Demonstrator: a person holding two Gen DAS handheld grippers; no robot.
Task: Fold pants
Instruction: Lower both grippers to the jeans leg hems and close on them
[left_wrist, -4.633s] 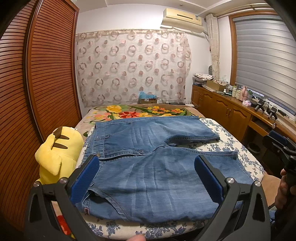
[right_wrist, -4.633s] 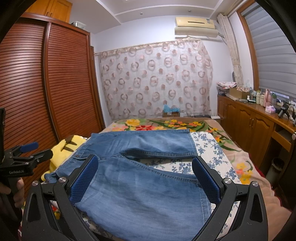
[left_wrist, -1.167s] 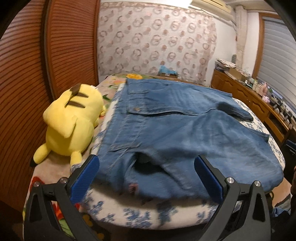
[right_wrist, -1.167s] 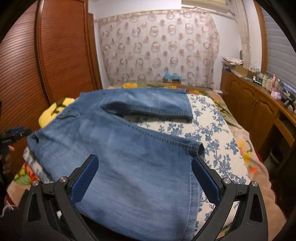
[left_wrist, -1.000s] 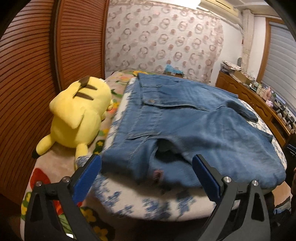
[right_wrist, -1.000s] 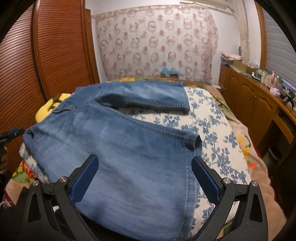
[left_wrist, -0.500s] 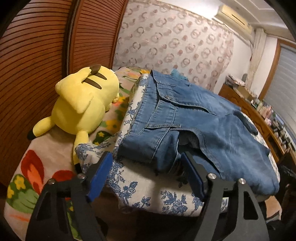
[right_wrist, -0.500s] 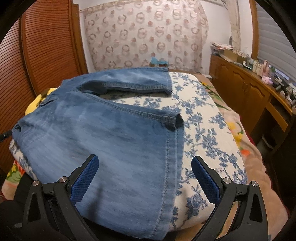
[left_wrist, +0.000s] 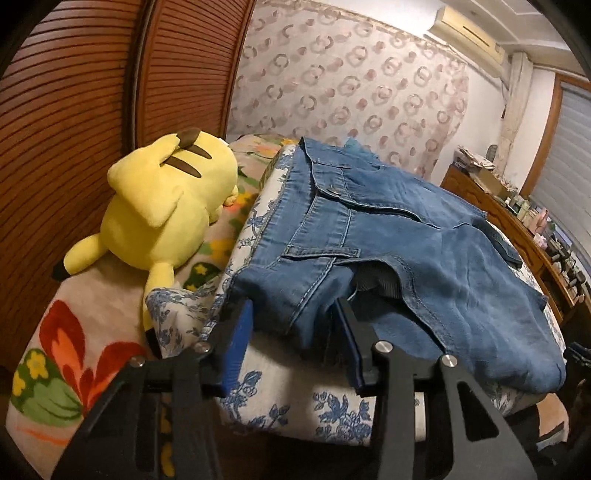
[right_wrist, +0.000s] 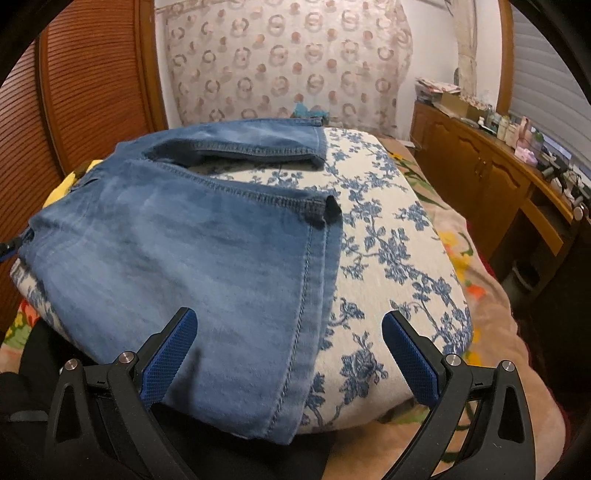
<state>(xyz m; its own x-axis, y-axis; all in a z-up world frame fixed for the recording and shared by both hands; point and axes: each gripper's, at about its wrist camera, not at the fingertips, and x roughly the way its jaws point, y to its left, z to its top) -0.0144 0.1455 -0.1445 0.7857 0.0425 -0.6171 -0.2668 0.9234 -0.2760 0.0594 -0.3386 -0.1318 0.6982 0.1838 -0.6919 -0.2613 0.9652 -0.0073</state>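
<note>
Blue denim pants (left_wrist: 399, 236) lie flat on a floral cushion (left_wrist: 280, 398) on the bed, waistband to the left, legs to the right. My left gripper (left_wrist: 295, 332) has its jaws narrowed around the near waistband corner, with a gap still showing beside the cloth. In the right wrist view the near leg (right_wrist: 192, 258) hangs over the cushion's front edge. My right gripper (right_wrist: 291, 354) is wide open, straddling that leg's hem edge (right_wrist: 306, 288). The far leg (right_wrist: 251, 144) lies behind.
A yellow plush toy (left_wrist: 162, 206) lies left of the pants against the wooden slatted wardrobe (left_wrist: 74, 110). A wooden cabinet (right_wrist: 491, 177) with small items runs along the right. A patterned curtain (right_wrist: 288, 59) hangs behind the bed.
My left gripper has swung to the waistband corner and narrowed its jaws around it. My right gripper has come down and forward to the near leg's hem, still wide open.
</note>
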